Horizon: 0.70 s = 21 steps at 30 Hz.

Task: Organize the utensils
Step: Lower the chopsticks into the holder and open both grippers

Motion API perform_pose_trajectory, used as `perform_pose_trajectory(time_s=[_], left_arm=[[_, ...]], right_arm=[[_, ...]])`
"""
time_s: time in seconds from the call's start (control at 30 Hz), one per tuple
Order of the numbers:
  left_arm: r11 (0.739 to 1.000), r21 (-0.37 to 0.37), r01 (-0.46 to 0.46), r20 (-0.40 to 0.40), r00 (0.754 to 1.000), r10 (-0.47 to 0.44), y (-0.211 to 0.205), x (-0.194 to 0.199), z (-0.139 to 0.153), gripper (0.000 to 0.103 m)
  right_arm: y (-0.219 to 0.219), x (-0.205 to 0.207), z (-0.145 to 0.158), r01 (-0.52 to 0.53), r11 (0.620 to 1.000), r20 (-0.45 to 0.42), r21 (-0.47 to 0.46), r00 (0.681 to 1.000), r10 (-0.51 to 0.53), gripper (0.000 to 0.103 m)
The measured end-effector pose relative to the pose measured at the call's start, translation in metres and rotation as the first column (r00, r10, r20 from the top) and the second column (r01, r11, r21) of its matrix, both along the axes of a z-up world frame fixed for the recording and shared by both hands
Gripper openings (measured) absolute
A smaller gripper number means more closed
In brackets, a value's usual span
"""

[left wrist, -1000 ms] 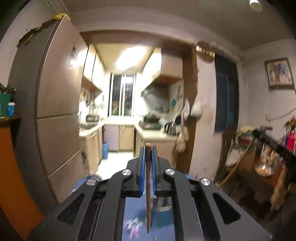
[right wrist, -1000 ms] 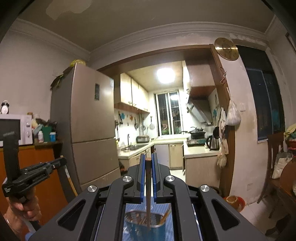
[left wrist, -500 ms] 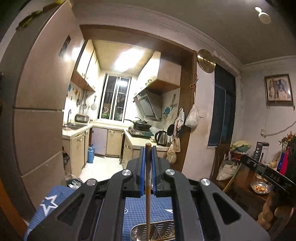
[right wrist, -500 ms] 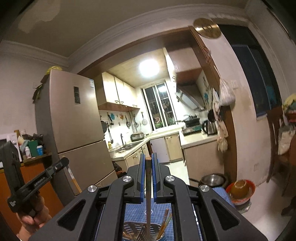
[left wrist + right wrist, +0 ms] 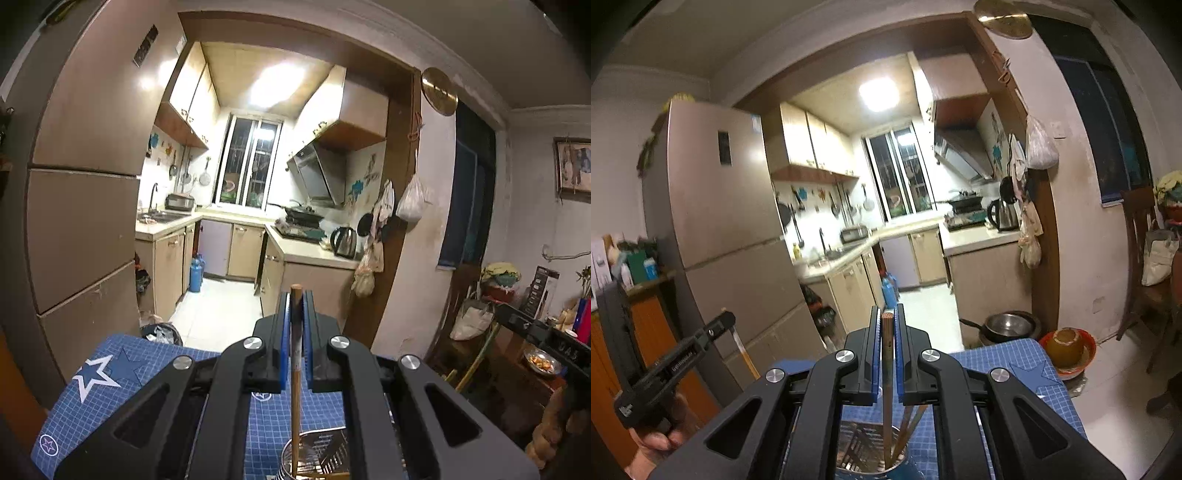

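My left gripper (image 5: 296, 321) is shut on a wooden chopstick (image 5: 295, 398) that hangs upright, its lower end over a metal utensil holder (image 5: 317, 456) on the blue grid mat (image 5: 92, 398). My right gripper (image 5: 886, 332) is shut on another wooden chopstick (image 5: 887, 398); its lower end reaches into the utensil holder (image 5: 864, 452), beside other chopsticks (image 5: 910, 421) leaning inside. In the right wrist view the left gripper (image 5: 722, 323) shows at the left with its chopstick (image 5: 746, 354), held by a hand (image 5: 653, 446).
The mat-covered table (image 5: 1027, 362) drops off at its far edge toward a kitchen doorway. A tall fridge (image 5: 716, 229) stands at the left. A pot (image 5: 1008, 325) and an orange bowl (image 5: 1067, 347) sit on the floor. A cluttered side table (image 5: 535, 354) is on the right.
Both grippers have sunk and moved forward with their chopsticks. The blue mat and the holder have come into fuller view below them. The right chopstick's end now reaches into the holder.
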<state>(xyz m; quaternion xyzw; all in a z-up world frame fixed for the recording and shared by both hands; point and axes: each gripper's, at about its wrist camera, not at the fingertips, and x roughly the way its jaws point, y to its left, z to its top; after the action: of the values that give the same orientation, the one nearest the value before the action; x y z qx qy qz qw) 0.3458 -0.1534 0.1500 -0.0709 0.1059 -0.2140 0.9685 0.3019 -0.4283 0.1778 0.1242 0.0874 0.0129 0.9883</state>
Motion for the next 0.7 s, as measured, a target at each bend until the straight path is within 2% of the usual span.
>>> perform_pose_trajectory(time_s=[0.03,0.07,0.13,0.23,0.4,0.7], left_arm=[[1.0,0.003,-0.008,-0.008,1.0,0.008,0.0,0.002,-0.002,0.005],[1.0,0.003,-0.018,-0.021,1.0,0.018,0.0,0.005,-0.004,0.005],[1.0,-0.001,-0.021,-0.036,0.999,0.021,0.004,0.008,-0.005,0.006],[0.999,-0.023,-0.043,-0.048,0.998,0.042,0.013,0.008,-0.005,0.019],[0.997,-0.034,-0.063,-0.036,0.997,0.061,0.022,0.003,-0.001,0.02],[0.996,-0.006,-0.092,-0.036,0.995,0.092,0.034,-0.01,-0.005,0.02]], right_arm=[[0.002,0.005,-0.002,-0.001,1.0,-0.024,-0.014,1.0,0.001,0.015],[0.004,0.007,-0.004,0.031,0.999,-0.035,-0.034,0.999,-0.032,0.035],[0.007,0.004,-0.006,0.061,0.997,-0.018,-0.05,0.998,-0.062,0.047],[0.006,0.001,-0.007,0.089,0.994,-0.013,-0.055,0.996,-0.09,0.047],[0.005,-0.004,-0.008,0.1,0.992,-0.017,-0.074,0.995,-0.102,0.047],[0.004,-0.02,-0.011,0.105,0.99,-0.016,-0.098,0.994,-0.107,0.047]])
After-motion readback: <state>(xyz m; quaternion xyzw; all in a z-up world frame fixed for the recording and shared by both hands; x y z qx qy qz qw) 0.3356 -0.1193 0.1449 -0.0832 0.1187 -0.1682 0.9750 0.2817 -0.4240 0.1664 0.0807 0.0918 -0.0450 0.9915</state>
